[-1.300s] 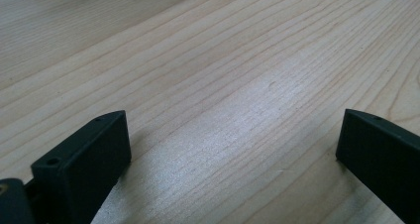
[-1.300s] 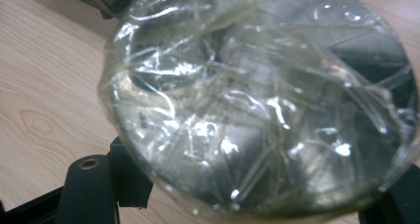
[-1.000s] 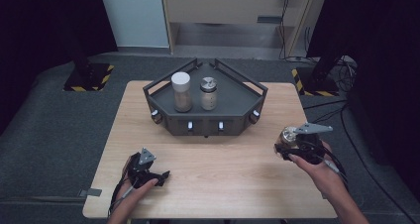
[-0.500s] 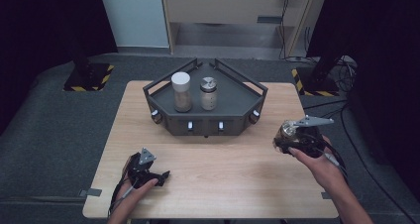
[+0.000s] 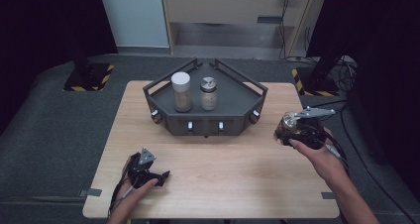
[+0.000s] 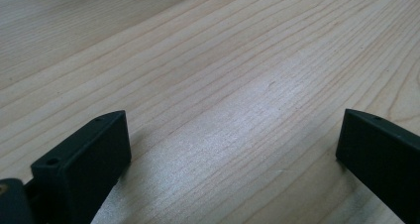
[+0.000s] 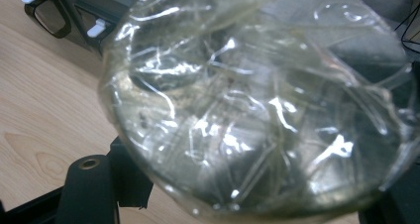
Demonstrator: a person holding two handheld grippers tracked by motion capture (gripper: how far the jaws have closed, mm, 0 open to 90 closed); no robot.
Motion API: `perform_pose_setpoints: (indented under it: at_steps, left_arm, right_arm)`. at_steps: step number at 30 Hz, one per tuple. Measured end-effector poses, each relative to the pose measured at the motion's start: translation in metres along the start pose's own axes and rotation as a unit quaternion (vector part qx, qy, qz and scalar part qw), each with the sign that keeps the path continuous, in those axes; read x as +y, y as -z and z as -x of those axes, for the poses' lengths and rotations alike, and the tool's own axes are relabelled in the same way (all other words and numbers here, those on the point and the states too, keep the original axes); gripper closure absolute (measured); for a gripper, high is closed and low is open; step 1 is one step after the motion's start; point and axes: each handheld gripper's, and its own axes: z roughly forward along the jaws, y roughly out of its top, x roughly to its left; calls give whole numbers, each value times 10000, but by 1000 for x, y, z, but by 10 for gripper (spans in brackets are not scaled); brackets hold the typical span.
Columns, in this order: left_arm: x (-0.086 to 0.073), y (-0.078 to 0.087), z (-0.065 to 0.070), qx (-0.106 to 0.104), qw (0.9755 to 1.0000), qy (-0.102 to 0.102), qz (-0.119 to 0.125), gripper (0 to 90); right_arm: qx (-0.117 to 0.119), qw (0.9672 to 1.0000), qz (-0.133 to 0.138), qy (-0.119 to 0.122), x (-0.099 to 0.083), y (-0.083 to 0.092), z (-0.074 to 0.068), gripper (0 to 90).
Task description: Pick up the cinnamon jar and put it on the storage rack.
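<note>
At the right edge of the tabletop (image 5: 208,159), the right hand-held gripper (image 5: 291,129) is raised off the wood with its jaws closed on a clear glass jar (image 5: 288,125). Seen along that gripper's own jaws, the jar (image 7: 257,105) is wrapped or lined in crinkled transparent film, and its round end faces the camera, blurred and very close. One black jaw shows at the lower left beneath it, pressed to the jar's side. The jar sits to the right of the dark angular tray (image 5: 237,105) and clear of it.

Near the front left of the tabletop, the left hand-held gripper (image 5: 157,177) rests low over the wood, its jaws spread wide with nothing between them. Its own view shows bare wood grain (image 6: 223,85) between the two black jaws.

On the tray, which stands at the far middle of the tabletop, two more containers are upright side by side: a taller jar with a white lid (image 5: 181,91) on the left, and a shorter shaker with a metal top (image 5: 208,93) just beside it on the right. Small white tabs line the tray's front wall.
</note>
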Motion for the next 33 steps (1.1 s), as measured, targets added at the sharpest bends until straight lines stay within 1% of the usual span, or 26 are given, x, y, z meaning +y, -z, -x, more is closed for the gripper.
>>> perform_pose_setpoints:
  at_steps: [13,25,33]
  left_arm:
    - [0,0,0,0,10000,0,-1,0]
    - [0,0,0,0,10000,0,0,0]
    - [0,0,0,0,10000,-1,-1,0]
  right_arm:
    - [0,10000,12,66,18,-2,-2,310]
    - [-33,10000,13,38,34,-8,0,310]
    - [-71,10000,44,8,43,-8,1,310]
